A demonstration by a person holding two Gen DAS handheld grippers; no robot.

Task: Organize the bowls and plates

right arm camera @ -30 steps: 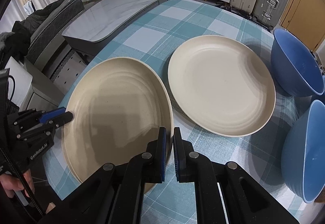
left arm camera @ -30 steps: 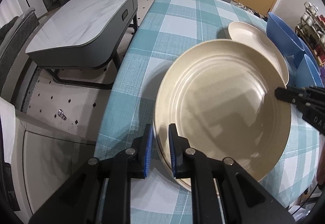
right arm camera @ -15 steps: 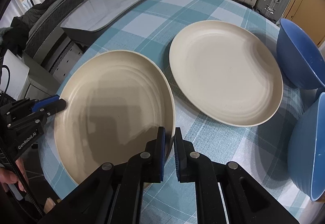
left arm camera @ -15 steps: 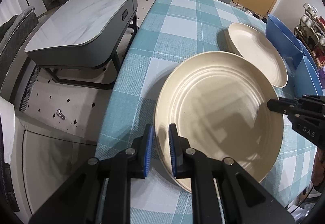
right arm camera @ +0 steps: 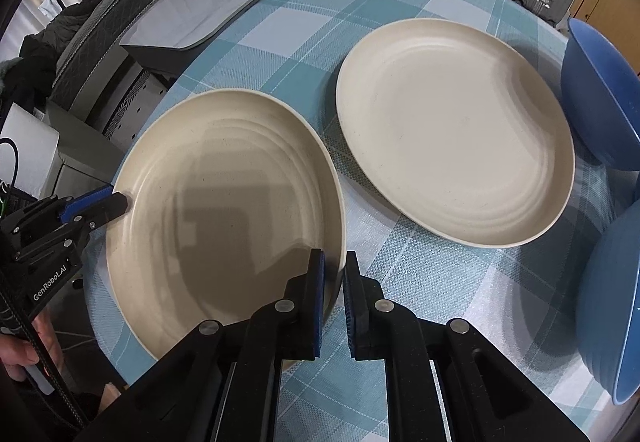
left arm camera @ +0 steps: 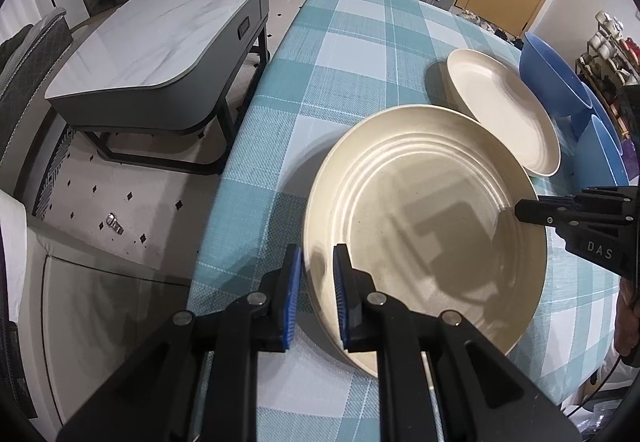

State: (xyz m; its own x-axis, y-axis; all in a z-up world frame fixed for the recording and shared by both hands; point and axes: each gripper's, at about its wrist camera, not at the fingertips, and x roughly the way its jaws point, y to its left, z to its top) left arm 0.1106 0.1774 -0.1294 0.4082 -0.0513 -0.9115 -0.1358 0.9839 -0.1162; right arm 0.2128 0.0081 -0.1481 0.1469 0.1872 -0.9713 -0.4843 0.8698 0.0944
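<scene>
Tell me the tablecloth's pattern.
The tablecloth is a teal and white plaid with a woven texture, clearest in the left wrist view.

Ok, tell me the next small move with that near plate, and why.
Probably carry the near plate across and set it down onto the far plate. The left gripper and right gripper are each shut on opposite rims of it, the matching cream plate lies free just beside it on the checked tablecloth, and stacking the two would suit the tidying.
</scene>
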